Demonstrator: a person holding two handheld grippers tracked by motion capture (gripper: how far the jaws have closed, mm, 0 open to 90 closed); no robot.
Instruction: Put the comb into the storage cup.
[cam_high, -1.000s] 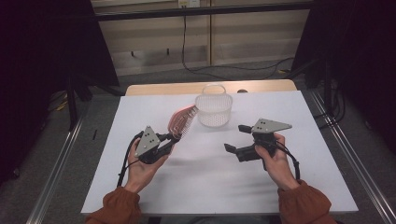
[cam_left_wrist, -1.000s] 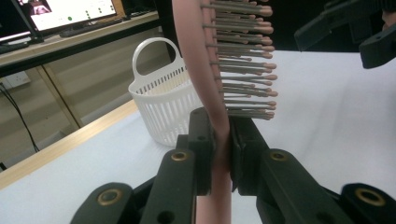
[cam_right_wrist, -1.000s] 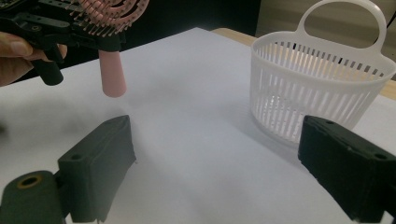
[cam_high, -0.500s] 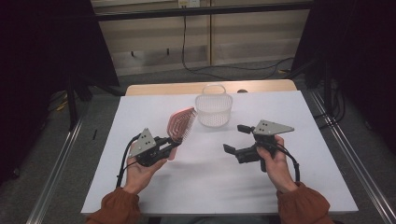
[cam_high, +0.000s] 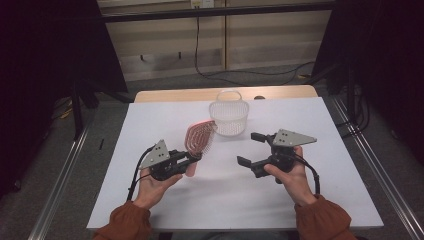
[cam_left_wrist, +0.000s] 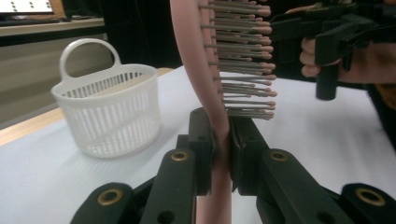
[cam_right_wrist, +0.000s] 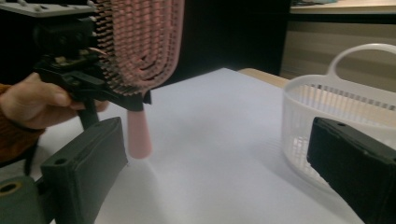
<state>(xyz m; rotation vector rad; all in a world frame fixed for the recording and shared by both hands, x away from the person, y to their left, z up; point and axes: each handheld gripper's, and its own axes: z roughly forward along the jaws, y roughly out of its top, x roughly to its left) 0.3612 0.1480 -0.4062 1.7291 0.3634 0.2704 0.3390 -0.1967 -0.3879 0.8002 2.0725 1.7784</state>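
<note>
Hairbrush, pink, stands upright in my left gripper, whose jaws pinch its handle just below the bristled head; the handle's end points down toward the white table. Bristles face my right gripper, which sits well apart from the brush. Its jaws have just been opening and now stand spread wide with nothing between them. White basket rests on the table just beyond the brush head.
</note>
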